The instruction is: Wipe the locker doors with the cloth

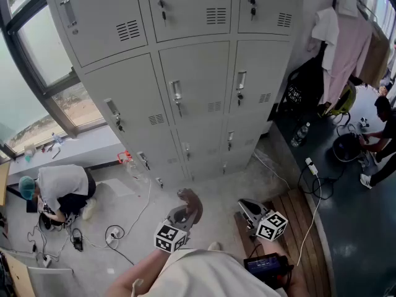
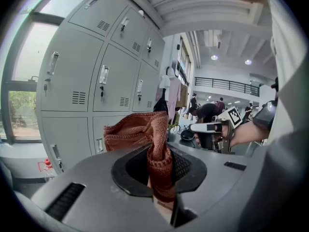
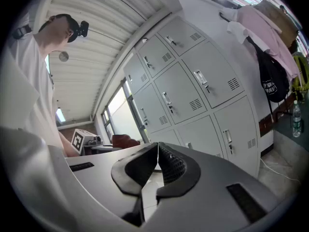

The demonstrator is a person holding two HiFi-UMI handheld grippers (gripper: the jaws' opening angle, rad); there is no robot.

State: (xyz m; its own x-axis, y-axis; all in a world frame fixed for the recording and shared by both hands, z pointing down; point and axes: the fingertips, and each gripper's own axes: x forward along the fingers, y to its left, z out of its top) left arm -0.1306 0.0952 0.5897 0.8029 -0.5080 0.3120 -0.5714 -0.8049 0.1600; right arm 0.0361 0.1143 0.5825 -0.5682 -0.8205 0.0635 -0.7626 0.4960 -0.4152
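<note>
A bank of grey locker doors [image 1: 198, 85] stands ahead, also filling the left gripper view [image 2: 96, 81] and the right gripper view [image 3: 203, 91]. My left gripper [image 1: 187, 204] is shut on a reddish-brown knitted cloth [image 2: 152, 149], which bunches up above its jaws [image 1: 189, 198]. It hangs in the air some way short of the lockers. My right gripper [image 1: 247, 208] is held beside it, jaws shut with nothing between them [image 3: 157, 166]. From the right gripper view the cloth [image 3: 124, 140] shows as a dark red lump at the left.
A person [image 1: 59, 193] crouches on the floor at the left among cables [image 1: 114, 234]. Clothes [image 1: 346, 42] hang on a rack at the right over a dark table [image 1: 322, 135]. A wooden platform [image 1: 297, 228] lies underfoot. Windows [image 1: 31, 73] run along the left wall.
</note>
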